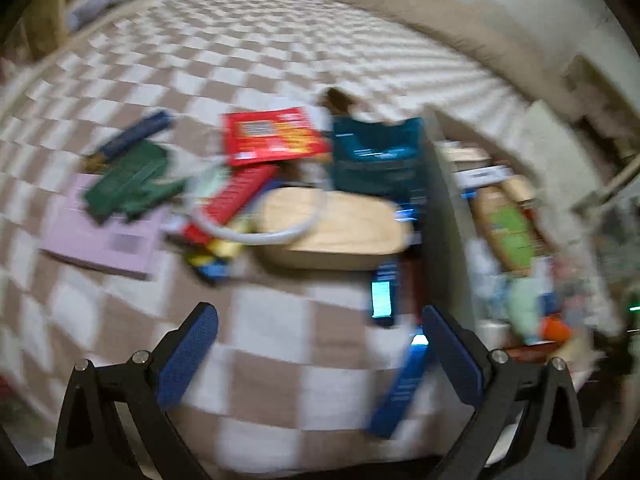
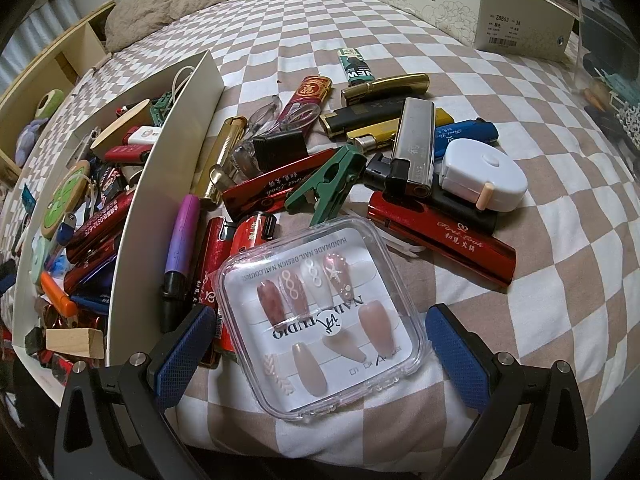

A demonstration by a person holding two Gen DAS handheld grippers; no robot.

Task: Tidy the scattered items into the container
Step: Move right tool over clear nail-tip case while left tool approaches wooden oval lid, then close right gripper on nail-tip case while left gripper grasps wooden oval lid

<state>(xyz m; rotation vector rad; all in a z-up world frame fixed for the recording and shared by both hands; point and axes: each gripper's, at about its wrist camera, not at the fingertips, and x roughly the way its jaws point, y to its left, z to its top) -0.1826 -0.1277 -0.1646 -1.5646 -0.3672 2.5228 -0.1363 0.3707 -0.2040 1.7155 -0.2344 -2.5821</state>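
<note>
Nail case [image 2: 320, 316] lies between right hand-held gripper [image 2: 318, 344] fingers.

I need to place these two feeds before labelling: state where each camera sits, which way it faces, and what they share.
Left wrist: on the left gripper, looking along its open blue fingers over the checkered bedspread at a blurred pile and the container to its right.
Right wrist: on the right gripper, open, facing a clear nail case lying between its fingers, lighters behind, container to the left.
Shared: bedspread and the white container full of items.
</note>
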